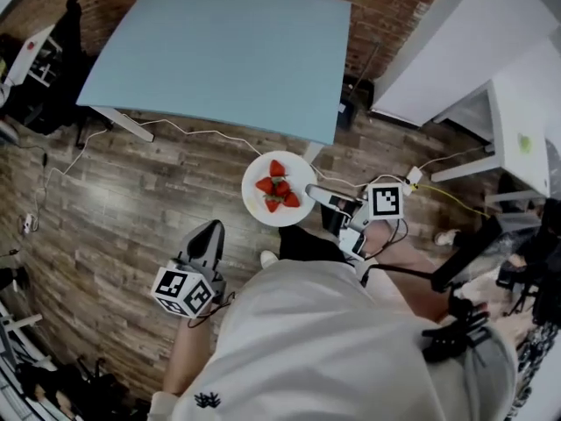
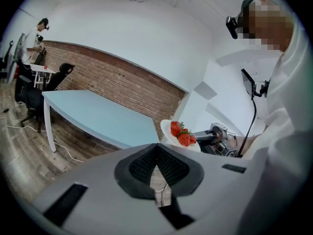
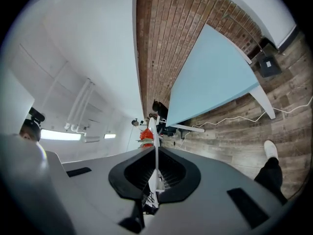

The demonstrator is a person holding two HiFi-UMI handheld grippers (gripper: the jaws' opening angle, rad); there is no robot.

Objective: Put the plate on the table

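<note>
The plate [image 1: 298,170], with a few strawberries [image 1: 277,188] on it, is in the air over the wooden floor [image 1: 158,200], just short of the near right corner of the light blue table [image 1: 219,51]. It is not yet over the tabletop. The right gripper [image 1: 314,191] is clamped on the plate's right rim, so the plate sticks out to the left of its jaws. In the right gripper view the plate [image 3: 154,148] appears edge-on, running straight out between the clenched jaws.

From this grip, the table lies ahead and to the left, and the free left edge of the plate is the part nearest the corner. The carry probably calls for a forward-and-left reach with the plate kept level so the strawberries stay put.

The left gripper [image 1: 209,233] hangs low on the left, well apart from the plate, with its jaws closed on nothing.
</note>
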